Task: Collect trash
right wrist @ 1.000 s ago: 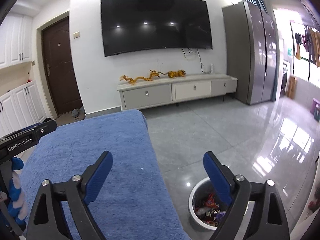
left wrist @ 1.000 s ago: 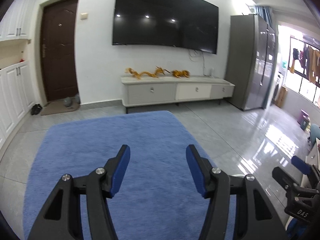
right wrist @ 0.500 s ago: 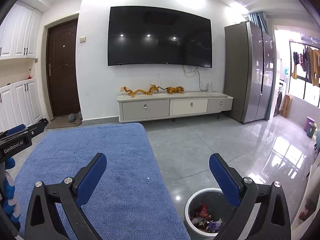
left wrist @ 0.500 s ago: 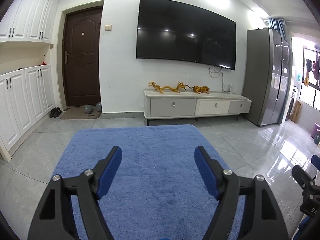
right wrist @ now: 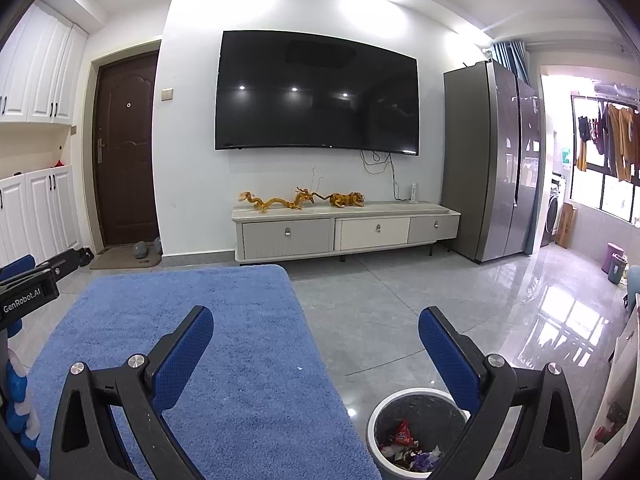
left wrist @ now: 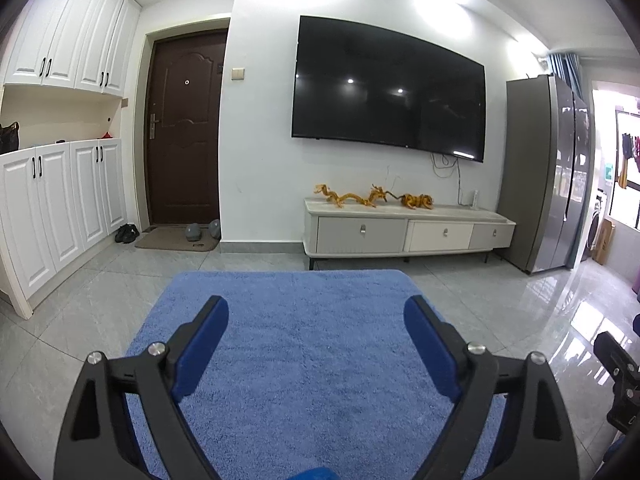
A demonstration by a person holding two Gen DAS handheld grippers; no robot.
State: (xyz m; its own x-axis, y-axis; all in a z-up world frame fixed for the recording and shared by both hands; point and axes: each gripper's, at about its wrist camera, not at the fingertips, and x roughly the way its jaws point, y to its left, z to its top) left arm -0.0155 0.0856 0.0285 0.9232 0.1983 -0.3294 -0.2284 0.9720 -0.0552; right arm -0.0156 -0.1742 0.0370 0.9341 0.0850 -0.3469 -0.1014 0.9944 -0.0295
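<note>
My right fingers (right wrist: 316,344) gape wide and empty; the bin (right wrist: 416,400) sits just below their right tip. My left fingers (left wrist: 316,332) are opening, empty, over the rug (left wrist: 304,360).

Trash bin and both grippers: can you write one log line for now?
left gripper: opening, empty | right gripper: open, empty | trash bin: holds wrappers | blue rug: one white speck

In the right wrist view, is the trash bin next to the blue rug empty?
No: the trash bin on the tiled floor beside the blue rug already holds crumpled wrappers at its bottom.
</note>
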